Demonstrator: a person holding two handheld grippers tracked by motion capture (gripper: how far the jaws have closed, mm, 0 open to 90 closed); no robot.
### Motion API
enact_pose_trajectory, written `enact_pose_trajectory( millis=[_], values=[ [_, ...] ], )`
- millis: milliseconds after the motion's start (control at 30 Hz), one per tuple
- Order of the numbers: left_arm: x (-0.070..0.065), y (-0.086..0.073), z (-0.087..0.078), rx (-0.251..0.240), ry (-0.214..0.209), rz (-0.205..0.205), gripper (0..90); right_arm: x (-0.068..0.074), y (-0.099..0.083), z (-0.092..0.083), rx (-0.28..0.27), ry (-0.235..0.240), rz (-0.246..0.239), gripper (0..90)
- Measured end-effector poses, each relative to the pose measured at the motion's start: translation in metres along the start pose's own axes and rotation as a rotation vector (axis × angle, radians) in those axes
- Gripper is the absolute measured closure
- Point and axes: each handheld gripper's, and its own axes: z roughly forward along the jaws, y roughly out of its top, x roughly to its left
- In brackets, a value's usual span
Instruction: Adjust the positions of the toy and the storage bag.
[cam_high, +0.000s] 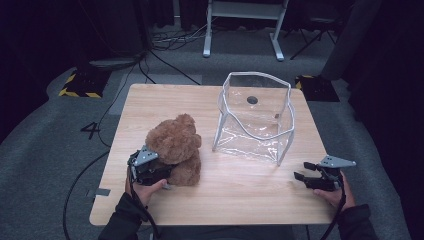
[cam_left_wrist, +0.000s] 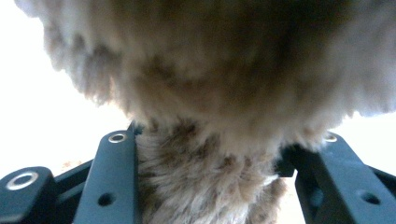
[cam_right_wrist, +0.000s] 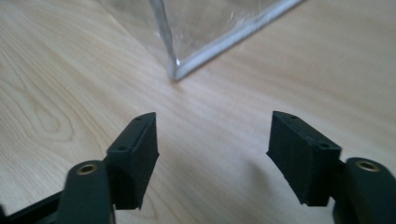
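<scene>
From the high view: one brown teddy bear (cam_high: 176, 148), one clear plastic bag (cam_high: 254, 116) standing open, two tongs. The left gripper (cam_high: 159, 169) is pressed into the bear's near side; the right gripper (cam_high: 301, 170) rests apart, jaws spread and empty, the bag ahead of it. One light wooden table (cam_high: 165, 102) stands on grey carpet (cam_high: 45, 130) in a dark room.

Left gripper view: fur of the teddy bear (cam_left_wrist: 205, 186) packs the gap between its jaws, which clamp it.

Right gripper view: its jaws gape wide over bare table (cam_right_wrist: 56, 79), the clear plastic bag's (cam_right_wrist: 205, 23) corner just beyond.
</scene>
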Motion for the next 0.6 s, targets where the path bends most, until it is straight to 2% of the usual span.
enact_pose_trajectory(
  millis=[100, 167, 267, 300, 433, 533, 600],
  values=[
    [0.004, 0.003, 0.005, -0.006, 0.019, 0.001, 49.9, 0.004, 0.017, -0.014, -0.079, 0.016, -0.020, 38.3],
    [0.008, 0.005, 0.009, -0.007, 0.022, -0.004, 49.7, 0.008, 0.032, -0.024, -0.137, 0.057, -0.021, 38.9],
    [0.011, 0.008, 0.012, -0.004, 0.018, -0.013, 49.3, 0.019, 0.056, -0.034, -0.165, 0.046, -0.096, 39.9],
    [0.011, 0.009, 0.013, -0.003, 0.016, -0.011, 49.1, 0.022, 0.067, -0.039, -0.179, 0.063, -0.111, 40.0],
    [0.012, 0.010, 0.015, 0.003, 0.000, -0.008, 48.5, 0.028, 0.095, -0.049, -0.196, 0.100, -0.155, 39.0],
    [0.013, 0.010, 0.014, 0.003, -0.006, -0.010, 48.5, 0.033, 0.114, -0.055, -0.210, 0.091, -0.194, 38.5],
    [0.014, 0.009, 0.014, 0.002, -0.010, -0.014, 48.5, 0.035, 0.123, -0.059, -0.221, 0.093, -0.201, 38.4]
  ],
)
